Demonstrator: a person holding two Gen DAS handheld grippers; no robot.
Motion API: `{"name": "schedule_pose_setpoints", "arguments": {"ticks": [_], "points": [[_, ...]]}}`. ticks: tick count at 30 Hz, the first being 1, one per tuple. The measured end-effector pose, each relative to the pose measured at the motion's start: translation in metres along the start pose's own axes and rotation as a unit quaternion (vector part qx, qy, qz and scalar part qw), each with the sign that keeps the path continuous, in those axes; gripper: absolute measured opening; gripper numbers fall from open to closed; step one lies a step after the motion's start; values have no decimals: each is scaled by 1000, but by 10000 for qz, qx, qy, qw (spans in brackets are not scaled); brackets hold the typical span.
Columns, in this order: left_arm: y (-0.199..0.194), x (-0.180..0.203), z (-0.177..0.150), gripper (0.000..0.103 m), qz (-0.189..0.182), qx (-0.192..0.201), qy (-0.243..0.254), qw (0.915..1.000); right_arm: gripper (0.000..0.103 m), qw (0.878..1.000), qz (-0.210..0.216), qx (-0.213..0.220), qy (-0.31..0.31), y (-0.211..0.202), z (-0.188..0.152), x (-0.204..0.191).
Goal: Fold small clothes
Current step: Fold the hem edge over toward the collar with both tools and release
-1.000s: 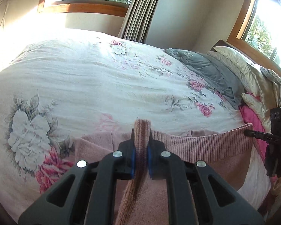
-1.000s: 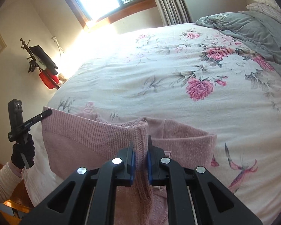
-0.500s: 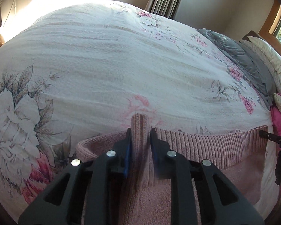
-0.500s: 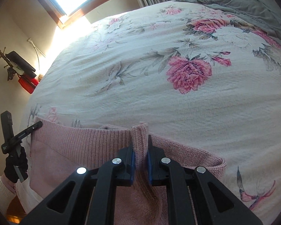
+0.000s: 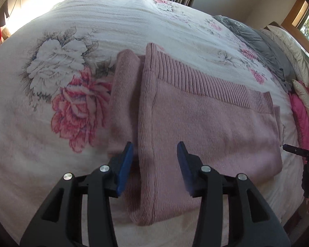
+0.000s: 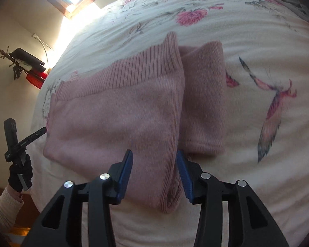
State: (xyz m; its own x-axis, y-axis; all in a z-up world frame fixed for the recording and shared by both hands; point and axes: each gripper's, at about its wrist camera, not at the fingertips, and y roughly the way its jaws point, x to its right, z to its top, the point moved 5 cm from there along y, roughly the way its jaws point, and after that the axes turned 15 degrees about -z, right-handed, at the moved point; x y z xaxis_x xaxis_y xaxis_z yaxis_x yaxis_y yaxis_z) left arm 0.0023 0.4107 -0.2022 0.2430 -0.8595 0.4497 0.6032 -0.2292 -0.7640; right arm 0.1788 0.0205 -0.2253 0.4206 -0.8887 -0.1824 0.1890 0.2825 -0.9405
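A pink knit sweater [image 5: 206,123] lies folded flat on the floral bedspread [image 5: 72,41], ribbed hem on its far side. One folded sleeve shows along its left edge in the left wrist view. My left gripper [image 5: 154,164] hovers open over the sweater's near left edge, holding nothing. In the right wrist view the same sweater [image 6: 117,115] lies with a folded sleeve at its right. My right gripper [image 6: 154,173] is open over the near right corner, empty. The other gripper's tip [image 6: 34,135] shows at the sweater's left edge, held by a gloved hand [image 6: 20,173].
A grey blanket [image 5: 263,41] and pillows [image 5: 294,47] are piled at the head of the bed on the right, with a bright pink cloth [image 5: 300,115] beside them. Windows are lit behind. A black and red item [image 6: 28,65] hangs on the left wall.
Both grippers let go of the ribbed hem, opened and drew back toward the near edge. The sweater now lies folded flat on the bed.
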Motion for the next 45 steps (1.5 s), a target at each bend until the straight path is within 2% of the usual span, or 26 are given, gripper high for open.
{"name": "schedule_pose_setpoints", "arguments": {"ticks": [3, 4, 5, 6, 8, 11, 16, 23, 26, 29, 31, 32, 33, 35, 37, 41, 45], "points": [[1, 1, -26, 43, 57, -121, -67, 9999, 44, 9996, 106, -269, 78, 10, -29, -2], [3, 0, -32, 42, 58, -151, -124, 9998, 40, 9992, 205, -329, 103, 14, -34, -3], [6, -3, -37, 41, 58, -197, -203, 9996, 25, 9988, 325, -347, 130, 17, -37, -4], [10, -5, -40, 40, 47, -251, -282, 9993, 14, 9985, 387, -365, 152, 18, -37, -5], [12, -7, -43, 39, 74, -277, -344, 9990, 9, 9980, 485, -349, 181, 16, -34, -4], [12, -6, -44, 39, 151, -341, -210, 9991, 8, 9978, 420, -369, 349, 8, -28, 8], [18, -9, -44, 39, 255, -504, -75, 9984, 8, 9950, 257, -765, 593, 24, -42, 30], [22, -8, -41, 39, 274, -533, -75, 9982, 9, 9946, 199, -793, 634, 34, -47, 30], [14, -5, -38, 38, 306, -494, -167, 9982, 17, 9943, 227, -797, 678, 30, -47, 32], [-4, 8, -27, 40, 333, -165, -141, 9992, 27, 9951, 316, -618, 702, 13, -41, 35], [-14, 26, -16, 49, 217, 78, -1, 9997, 49, 9958, 373, -397, 734, -2, -32, 36], [-15, 36, -11, 53, 100, 142, 63, 9998, 67, 9955, 412, -286, 808, -8, -27, 39], [-13, 45, -6, 53, -17, 162, 135, 9998, 73, 9951, 417, -181, 874, -12, -21, 42], [-1, 64, 3, 53, -232, 147, 279, 9992, 74, 9947, 314, -64, 973, -14, -9, 51], [20, 81, 11, 53, -400, 27, 339, 9986, 78, 9935, 231, 6, 1113, -11, 6, 63], [64, 108, 21, 53, -736, -178, 414, 9963, 80, 9911, 527, -130, 1219, 9, 36, 73], [96, 122, 25, 53, -732, -274, 498, 9957, 79, 9922, 607, -313, 1040, 32, 52, 73]]}}
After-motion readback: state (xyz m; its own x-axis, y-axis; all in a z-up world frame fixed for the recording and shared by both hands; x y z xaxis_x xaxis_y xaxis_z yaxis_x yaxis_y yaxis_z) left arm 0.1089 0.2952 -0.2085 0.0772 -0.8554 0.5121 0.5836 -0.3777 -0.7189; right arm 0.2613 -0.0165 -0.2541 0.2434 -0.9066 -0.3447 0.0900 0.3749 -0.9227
